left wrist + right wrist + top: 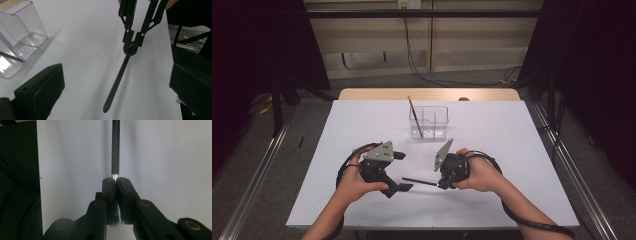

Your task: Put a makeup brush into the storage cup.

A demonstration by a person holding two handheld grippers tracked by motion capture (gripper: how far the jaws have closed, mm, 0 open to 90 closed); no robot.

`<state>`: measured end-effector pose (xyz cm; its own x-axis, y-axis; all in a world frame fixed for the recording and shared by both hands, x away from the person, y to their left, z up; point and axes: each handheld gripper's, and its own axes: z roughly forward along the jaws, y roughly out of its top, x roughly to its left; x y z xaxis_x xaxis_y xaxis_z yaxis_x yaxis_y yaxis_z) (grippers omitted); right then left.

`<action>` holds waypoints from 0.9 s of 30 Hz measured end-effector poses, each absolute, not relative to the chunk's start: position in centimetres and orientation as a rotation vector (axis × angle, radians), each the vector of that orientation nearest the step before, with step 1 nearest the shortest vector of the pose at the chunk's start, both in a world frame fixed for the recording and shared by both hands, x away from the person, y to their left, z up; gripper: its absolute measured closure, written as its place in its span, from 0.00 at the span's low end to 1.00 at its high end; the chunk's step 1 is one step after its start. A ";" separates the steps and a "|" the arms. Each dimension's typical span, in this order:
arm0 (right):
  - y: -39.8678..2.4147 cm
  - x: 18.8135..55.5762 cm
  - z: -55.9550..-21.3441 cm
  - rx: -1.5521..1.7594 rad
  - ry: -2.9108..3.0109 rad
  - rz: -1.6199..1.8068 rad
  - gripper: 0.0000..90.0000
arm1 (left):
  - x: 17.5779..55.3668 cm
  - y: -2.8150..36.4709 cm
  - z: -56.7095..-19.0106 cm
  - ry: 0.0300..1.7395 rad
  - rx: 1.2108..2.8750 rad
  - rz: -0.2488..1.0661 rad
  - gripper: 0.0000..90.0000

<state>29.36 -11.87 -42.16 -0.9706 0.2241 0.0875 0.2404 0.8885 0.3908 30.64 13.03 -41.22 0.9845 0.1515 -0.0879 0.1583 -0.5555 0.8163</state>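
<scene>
High view: the right claw (pixel 443 184) lies low over the white counter (pixel 512 150), clamped on one end of a dark pen (pixel 419 181). The pen runs level toward the left claw (pixel 403 171), its free tip just short of that claw's lower jaw. The left claw's jaws stand wide apart, one above and one below the pen's line, likely so the tip can pass between them for a handover or a second grip. Behind both, near the counter's middle, a clear bin (pixel 430 121) stands upright with a pencil (pixel 414 116) leaning inside, which suggests the pen is bound for the same bin.

Left gripper view: the left claw's two black jaws sit wide at the lower corners with nothing between them. The right claw (pixel 130 51) comes down from the top, pinching the pen (pixel 116 82) by its end so most of the shaft hangs free above the counter (pixel 87 37), a grip that leaves room for another claw. The bin (pixel 22 37) is at the left edge.

Right gripper view: the right claw (pixel 115 180) is closed tight on the pen (pixel 115 147), whose shaft runs straight ahead over the counter (pixel 162 157), in line with the jaws, so it stays steady.
</scene>
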 end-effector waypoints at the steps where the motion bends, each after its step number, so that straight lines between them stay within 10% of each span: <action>1: -11.9 29.4 -42.1 -0.370 -3.011 -0.635 0.94 | 30.7 13.0 -41.2 0.212 2.175 -0.007 0.00; 27: -11.3 29.6 -41.5 -0.347 -3.008 -0.615 0.94 | 30.9 9.3 -40.4 0.119 2.508 0.005 0.18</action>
